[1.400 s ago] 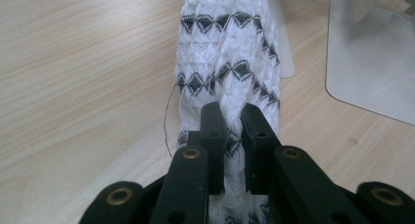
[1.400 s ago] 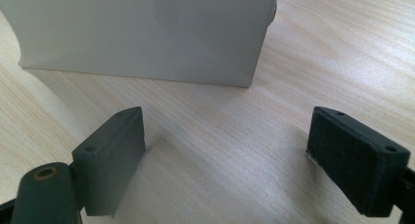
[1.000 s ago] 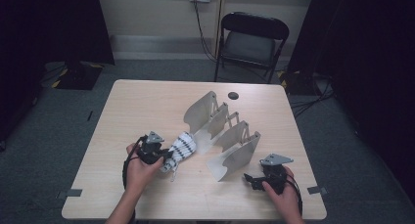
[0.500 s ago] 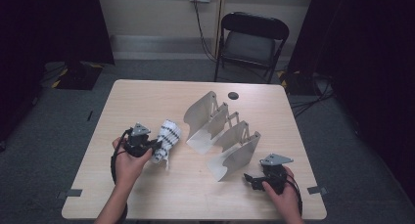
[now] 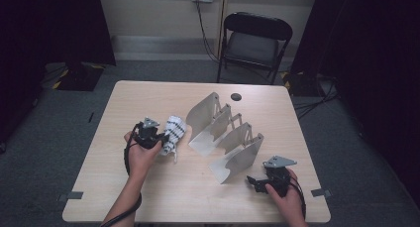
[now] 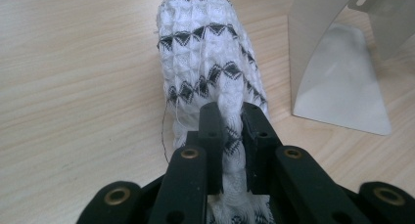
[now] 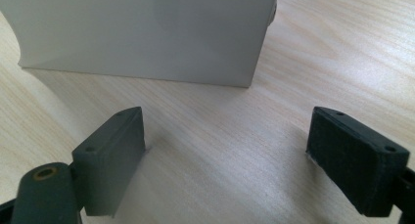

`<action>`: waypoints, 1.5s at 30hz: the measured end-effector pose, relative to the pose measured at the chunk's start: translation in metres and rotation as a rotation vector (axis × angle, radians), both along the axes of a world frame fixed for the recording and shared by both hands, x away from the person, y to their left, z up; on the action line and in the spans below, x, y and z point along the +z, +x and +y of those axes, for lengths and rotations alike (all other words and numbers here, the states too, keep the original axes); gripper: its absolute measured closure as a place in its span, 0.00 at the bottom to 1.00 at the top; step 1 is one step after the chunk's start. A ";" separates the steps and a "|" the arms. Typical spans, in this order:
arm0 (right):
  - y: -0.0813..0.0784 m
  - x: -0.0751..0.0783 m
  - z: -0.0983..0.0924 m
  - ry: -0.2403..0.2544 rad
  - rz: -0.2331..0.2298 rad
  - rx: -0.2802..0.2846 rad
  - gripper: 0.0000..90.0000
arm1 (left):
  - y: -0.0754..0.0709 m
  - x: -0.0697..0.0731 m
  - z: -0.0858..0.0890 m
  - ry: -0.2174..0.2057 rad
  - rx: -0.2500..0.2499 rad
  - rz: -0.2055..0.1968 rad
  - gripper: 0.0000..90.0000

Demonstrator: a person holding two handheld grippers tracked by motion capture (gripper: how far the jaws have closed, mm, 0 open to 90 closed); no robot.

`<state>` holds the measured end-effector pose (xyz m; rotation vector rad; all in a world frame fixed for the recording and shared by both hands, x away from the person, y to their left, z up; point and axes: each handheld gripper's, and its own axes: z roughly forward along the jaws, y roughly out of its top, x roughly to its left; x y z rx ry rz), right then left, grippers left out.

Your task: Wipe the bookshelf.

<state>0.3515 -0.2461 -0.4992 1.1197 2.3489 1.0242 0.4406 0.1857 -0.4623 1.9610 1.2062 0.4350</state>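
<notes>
The left tool [image 5: 159,138], clamped on the rolled patterned sock [image 5: 173,133], has drawn it away from the metal rack [image 5: 225,138], while the right tool [image 5: 258,182] waits wide.

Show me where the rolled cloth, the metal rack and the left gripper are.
rolled cloth [image 6: 205,62], left gripper view, on its patterned top.
metal rack [image 5: 200,115], high view, on its far curved plate.
left gripper [image 6: 229,117], left gripper view, between its fingertips, shut on the cloth.
</notes>
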 end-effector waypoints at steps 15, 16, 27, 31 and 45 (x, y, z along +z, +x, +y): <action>-0.001 0.000 0.000 0.000 -0.001 -0.006 0.15 | -0.002 0.002 0.003 0.001 0.027 -0.015 0.68; -0.001 0.000 0.000 0.000 -0.002 -0.006 0.15 | -0.003 0.003 0.004 0.000 0.021 -0.014 0.65; -0.002 0.000 0.000 0.000 -0.001 -0.006 0.15 | -0.011 0.004 0.005 -0.005 0.019 -0.012 0.45; -0.003 0.000 0.000 0.000 0.003 -0.010 0.15 | -0.014 0.006 0.006 0.000 0.011 -0.003 0.38; -0.004 0.000 0.000 -0.002 0.001 -0.002 0.15 | -0.028 0.006 0.012 -0.013 -0.007 -0.004 0.28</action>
